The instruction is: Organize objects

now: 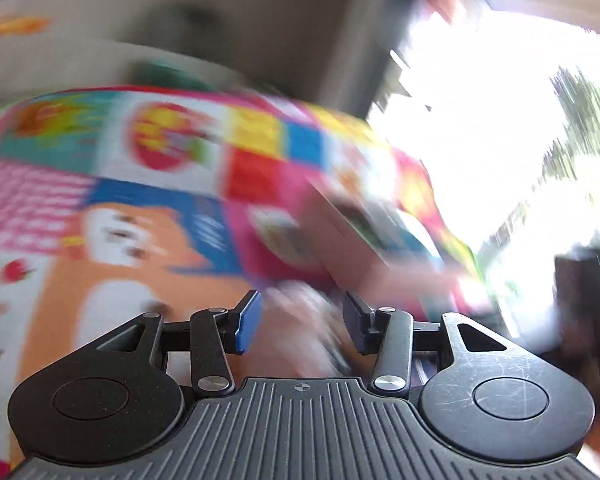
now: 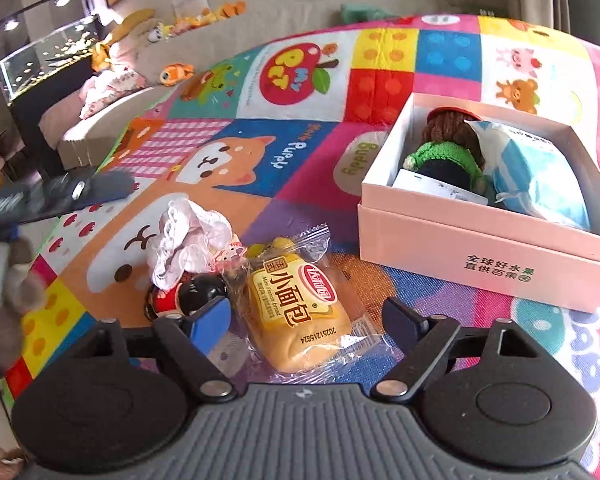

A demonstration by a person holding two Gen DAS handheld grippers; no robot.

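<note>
My right gripper stands open low over the colourful mat, its pads either side of a yellow bread packet without pressing it. Left of the packet lie a crumpled white-pink cloth and a black-and-red round toy. The pink box at the right holds a knitted doll, a blue-white packet and a white card. My left gripper is blurred; its jaws are partly apart with a pale pink smear between them, grip unclear. It also shows at the mat's left edge.
A sofa with several plush toys runs along the back, and a glass tank stands at the far left. A fuzzy grey-brown shape hangs under the left gripper. A bright window fills the right of the left wrist view.
</note>
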